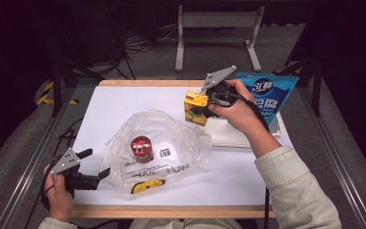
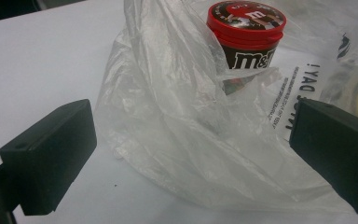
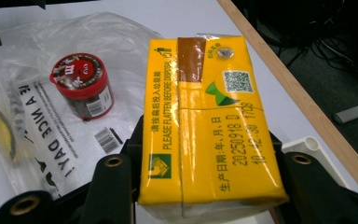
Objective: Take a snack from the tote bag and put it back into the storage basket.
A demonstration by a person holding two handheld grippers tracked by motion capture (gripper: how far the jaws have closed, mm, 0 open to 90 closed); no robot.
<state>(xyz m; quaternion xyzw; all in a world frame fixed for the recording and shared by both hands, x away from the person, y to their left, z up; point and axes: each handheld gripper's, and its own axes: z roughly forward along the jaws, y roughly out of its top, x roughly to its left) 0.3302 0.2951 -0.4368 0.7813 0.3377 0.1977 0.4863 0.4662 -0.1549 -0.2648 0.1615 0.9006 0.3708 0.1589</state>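
Yellow carton [image 3: 205, 126]: clamped between the jaws of my right gripper [image 1: 201, 102], one pad on each long side. Printed top panel faces the right gripper view; QR code and date stamp legible. In the high view the carton [image 1: 195, 109] sits up at the far middle of the white table [image 1: 124, 102], just past the far edge of the plastic bag [image 1: 157, 148]. Whether its base touches the table I cannot tell.

Plastic bag: clear, crumpled, lying at the table's centre, black lettering on the near side. Red-lidded candy tub [image 1: 141, 149] stands upright inside it; a barcode label [image 1: 165, 153] lies just beside the tub.

My left gripper [image 1: 96, 164]: at the near left of the table, jaws wide apart, nothing pressed between them. In the left gripper view the bag's crumpled edge [image 2: 186, 140] lies between the two pads, touching neither that I can see; the tub [image 2: 246, 37] stands beyond.

Blue pouch [image 1: 267, 90]: far right, partly behind my right hand [image 1: 236, 112]. White tray [image 1: 228, 133] just beneath that hand.
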